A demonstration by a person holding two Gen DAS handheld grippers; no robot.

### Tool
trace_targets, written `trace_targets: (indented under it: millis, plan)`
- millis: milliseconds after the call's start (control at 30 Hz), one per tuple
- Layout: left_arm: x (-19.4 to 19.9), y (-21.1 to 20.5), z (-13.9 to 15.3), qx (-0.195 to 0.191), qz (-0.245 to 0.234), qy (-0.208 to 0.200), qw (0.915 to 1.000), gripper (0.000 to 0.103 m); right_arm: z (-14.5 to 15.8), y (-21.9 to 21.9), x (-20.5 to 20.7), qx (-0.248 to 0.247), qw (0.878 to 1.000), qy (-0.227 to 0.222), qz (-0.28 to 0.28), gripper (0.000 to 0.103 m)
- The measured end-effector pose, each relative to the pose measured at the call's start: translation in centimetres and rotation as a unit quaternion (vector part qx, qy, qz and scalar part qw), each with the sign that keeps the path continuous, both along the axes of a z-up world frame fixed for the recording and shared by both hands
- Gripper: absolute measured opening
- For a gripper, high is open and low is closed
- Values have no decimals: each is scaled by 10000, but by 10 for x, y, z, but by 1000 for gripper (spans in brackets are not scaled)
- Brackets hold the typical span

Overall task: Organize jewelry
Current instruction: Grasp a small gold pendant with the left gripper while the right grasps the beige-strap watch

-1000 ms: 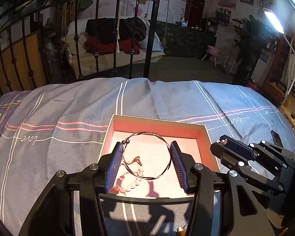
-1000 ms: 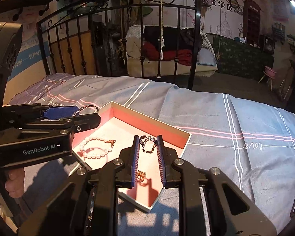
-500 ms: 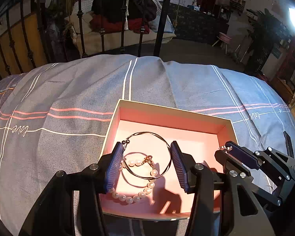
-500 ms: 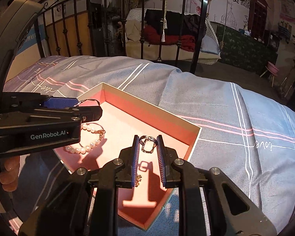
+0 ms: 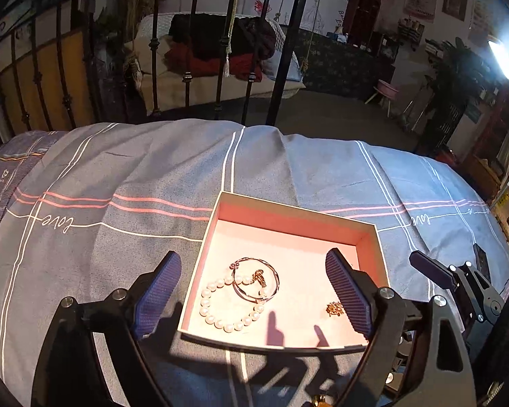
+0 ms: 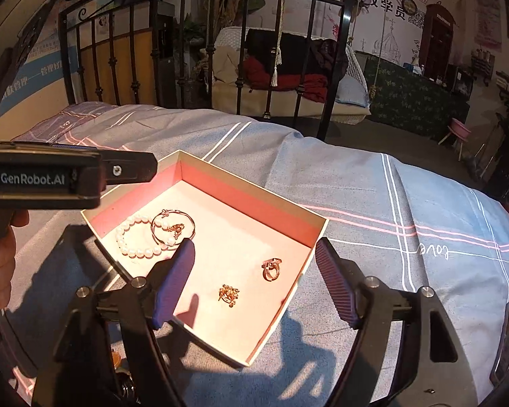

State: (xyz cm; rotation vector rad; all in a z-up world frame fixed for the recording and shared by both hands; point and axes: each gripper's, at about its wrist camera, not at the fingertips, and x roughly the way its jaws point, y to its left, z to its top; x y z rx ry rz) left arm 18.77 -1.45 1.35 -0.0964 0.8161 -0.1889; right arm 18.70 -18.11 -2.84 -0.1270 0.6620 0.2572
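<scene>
Both tongs, left [image 5: 253,291] and right [image 6: 256,283], gape empty over the box [image 6: 251,191]; the bangle [image 6: 173,226] looks light, stiff, slippery, best pinched across its rim.

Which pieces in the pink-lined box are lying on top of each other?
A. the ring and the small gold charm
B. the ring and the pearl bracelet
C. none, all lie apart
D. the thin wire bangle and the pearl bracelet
D: the thin wire bangle overlaps one end of the pearl bracelet, while the ring and the small gold charm lie separately on the box floor.
</scene>
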Motion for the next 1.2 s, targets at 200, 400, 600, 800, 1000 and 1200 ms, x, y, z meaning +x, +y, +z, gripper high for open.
trace_targets:
  millis: [200, 400, 600, 800, 1000, 1200]
  plan:
    - [-62, 16, -13, -31, -41, 22, 10000, 91, 3, -20, -51, 264, 9996, -73, 83, 81]
    - [-109, 24, -55, 319, -65, 364, 9988, 91, -25, -26, -96, 358, 9990, 206, 194, 80]
    - [-114, 19, -80, 664, -155, 555, 9961, 88, -41, -15, -119, 571, 9956, 495, 561, 71]
    - [-103, 21, -80, 738, -237, 540, 9955, 87, -45, 15, -137, 593, 9901, 561, 1138, 71]
    - [-90, -1, -85, 1161, -757, 562, 9888, 81, -53, 43, -128, 441, 9860, 735, 1429, 62]
    - [-82, -18, -86, 1305, -1156, 574, 9830, 60, -56, 43, -113, 408, 9870, 891, 1271, 41]
